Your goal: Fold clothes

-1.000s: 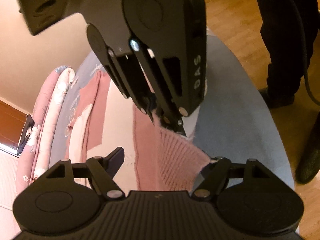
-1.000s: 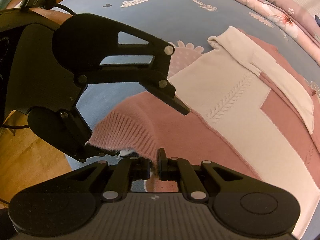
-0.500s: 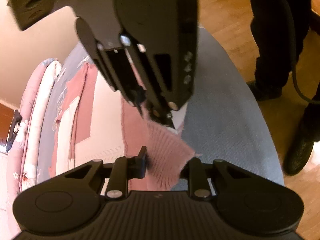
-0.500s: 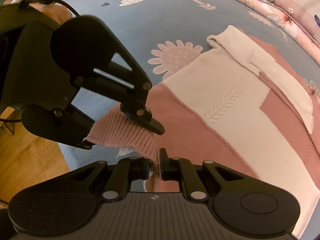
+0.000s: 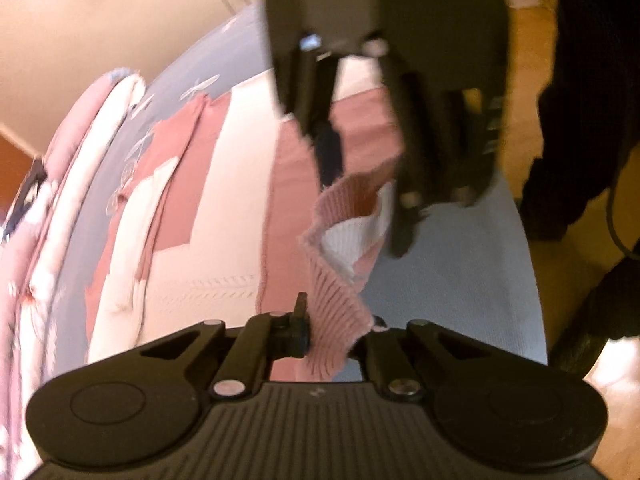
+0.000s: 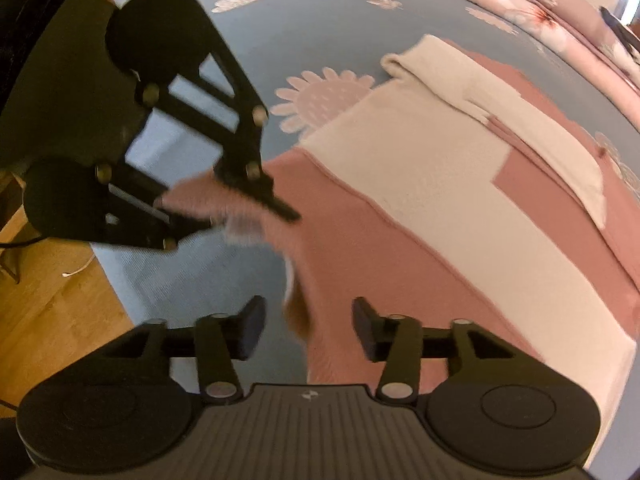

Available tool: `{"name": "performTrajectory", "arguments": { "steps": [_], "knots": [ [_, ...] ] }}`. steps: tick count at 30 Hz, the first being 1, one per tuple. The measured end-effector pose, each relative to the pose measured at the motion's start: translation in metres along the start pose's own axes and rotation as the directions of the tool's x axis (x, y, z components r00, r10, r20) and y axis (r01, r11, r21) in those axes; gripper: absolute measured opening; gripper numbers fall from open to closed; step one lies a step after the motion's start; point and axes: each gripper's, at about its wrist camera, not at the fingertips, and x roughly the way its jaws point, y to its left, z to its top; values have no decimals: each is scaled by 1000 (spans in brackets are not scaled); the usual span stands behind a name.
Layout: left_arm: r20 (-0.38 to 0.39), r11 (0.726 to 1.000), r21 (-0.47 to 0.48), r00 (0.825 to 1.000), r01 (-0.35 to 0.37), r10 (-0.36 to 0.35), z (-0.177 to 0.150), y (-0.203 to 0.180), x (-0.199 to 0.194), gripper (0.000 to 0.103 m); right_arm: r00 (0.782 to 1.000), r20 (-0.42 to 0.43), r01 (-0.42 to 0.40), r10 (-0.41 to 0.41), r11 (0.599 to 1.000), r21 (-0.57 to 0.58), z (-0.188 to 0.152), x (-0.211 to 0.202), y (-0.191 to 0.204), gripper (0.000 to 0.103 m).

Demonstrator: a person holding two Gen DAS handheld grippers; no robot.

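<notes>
A pink-and-cream sweater [image 6: 420, 200] lay spread on the blue bedspread [image 6: 300, 32], sleeves already folded in. The left gripper [image 5: 332, 332] pinched its ribbed pink hem [image 5: 336, 292], lifted off the bed; the right gripper [image 6: 308, 328] stood spread, holding nothing. The hem fold seemed under way, likely needing a right-hand regrip.

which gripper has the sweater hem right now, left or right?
The left gripper: its fingers are shut on the pink ribbed hem. The right gripper is open, fingers spread either side of the sweater edge without touching it.
</notes>
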Motion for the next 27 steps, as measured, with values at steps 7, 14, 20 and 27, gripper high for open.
{"name": "performTrajectory", "arguments": {
  "steps": [7, 14, 20, 27],
  "knots": [
    [-5, 994, -112, 1000, -7, 6, 3, 20, 3, 4, 994, -26, 105, -103, 992, 68, -33, -15, -21, 73],
    [-17, 989, -143, 999, -30, 28, 5, 28, -3, 4, 982, -87, 175, -170, 983, 61, -63, -20, -43, 73],
    [-27, 989, -144, 999, -43, 39, 7, 31, -4, 4, 970, -134, 206, -205, 978, -1, -89, -27, -53, 73],
    [-35, 990, -131, 998, -55, 51, 11, 34, -4, 4, 941, -187, 275, -281, 960, -54, -116, -27, -72, 73]
  ]
}}
